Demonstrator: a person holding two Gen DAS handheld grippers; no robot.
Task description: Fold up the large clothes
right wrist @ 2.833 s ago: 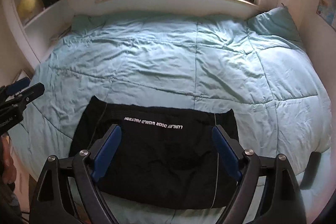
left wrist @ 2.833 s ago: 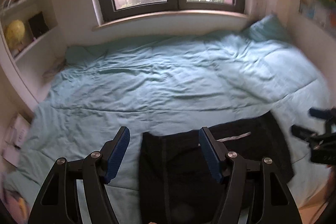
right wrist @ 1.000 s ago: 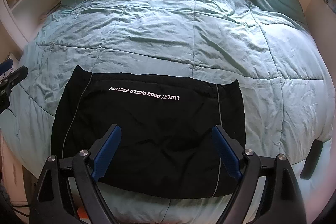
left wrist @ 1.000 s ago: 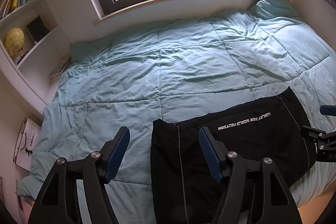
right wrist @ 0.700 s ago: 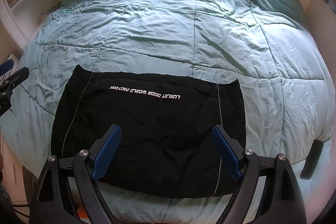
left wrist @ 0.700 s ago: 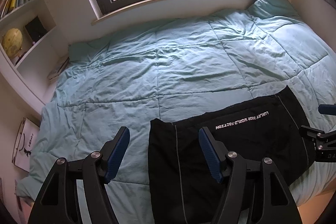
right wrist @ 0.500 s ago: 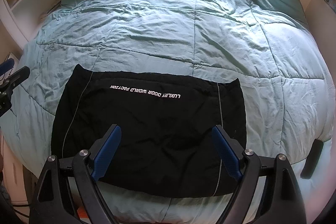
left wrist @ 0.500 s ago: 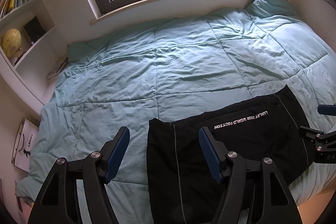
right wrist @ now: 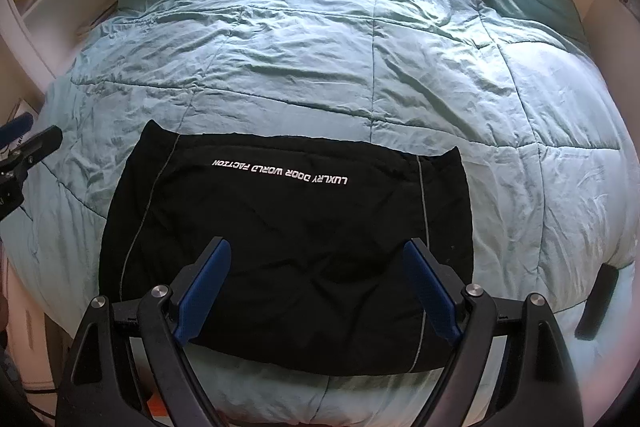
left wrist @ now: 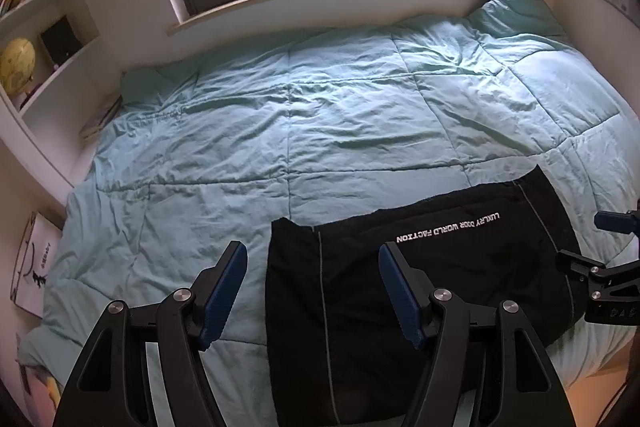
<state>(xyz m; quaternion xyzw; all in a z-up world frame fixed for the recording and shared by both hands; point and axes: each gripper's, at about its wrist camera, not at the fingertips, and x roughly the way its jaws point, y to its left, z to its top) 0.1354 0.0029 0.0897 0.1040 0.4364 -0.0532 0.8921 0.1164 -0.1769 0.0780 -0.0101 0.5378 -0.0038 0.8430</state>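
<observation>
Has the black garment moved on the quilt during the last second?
No. The garment lies at the same quilt seams as before.

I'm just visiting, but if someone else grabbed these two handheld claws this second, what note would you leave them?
Left claw: open, empty, above the garment's left edge.
Right claw: open, empty, above its near half.
Black garment: flat on the teal quilt near the bed's front edge, white lettering toward the window, apparently already folded into a rectangle.
Left: probably one more fold, if a smaller bundle is wanted.
</observation>
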